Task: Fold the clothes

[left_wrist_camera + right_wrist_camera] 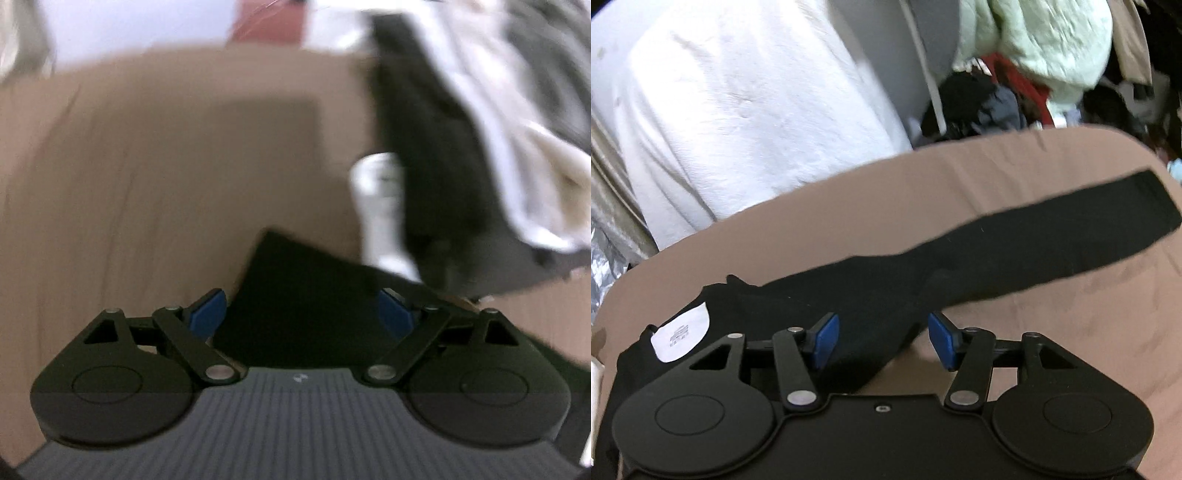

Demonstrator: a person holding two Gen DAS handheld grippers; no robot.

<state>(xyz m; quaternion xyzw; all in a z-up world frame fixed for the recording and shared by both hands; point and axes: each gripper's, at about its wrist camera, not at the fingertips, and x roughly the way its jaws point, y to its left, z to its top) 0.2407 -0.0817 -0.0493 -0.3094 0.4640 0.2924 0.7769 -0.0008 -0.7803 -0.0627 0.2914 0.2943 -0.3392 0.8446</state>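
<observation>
Blue pads point(208, 314) of my left tool point(301, 314) stand wide apart, gripping nothing; a black garment point(306, 310) lies on the tan surface point(147, 203) directly below and ahead of the gap, one corner pointing away. That view is blurred, the tool tipped steeply down. On the right wrist view, my right tool point(882, 339) is also parted and empty, angled down over the same black garment point(997, 251), whose long strip runs off to the upper right past a white label point(681, 338) at left.
</observation>
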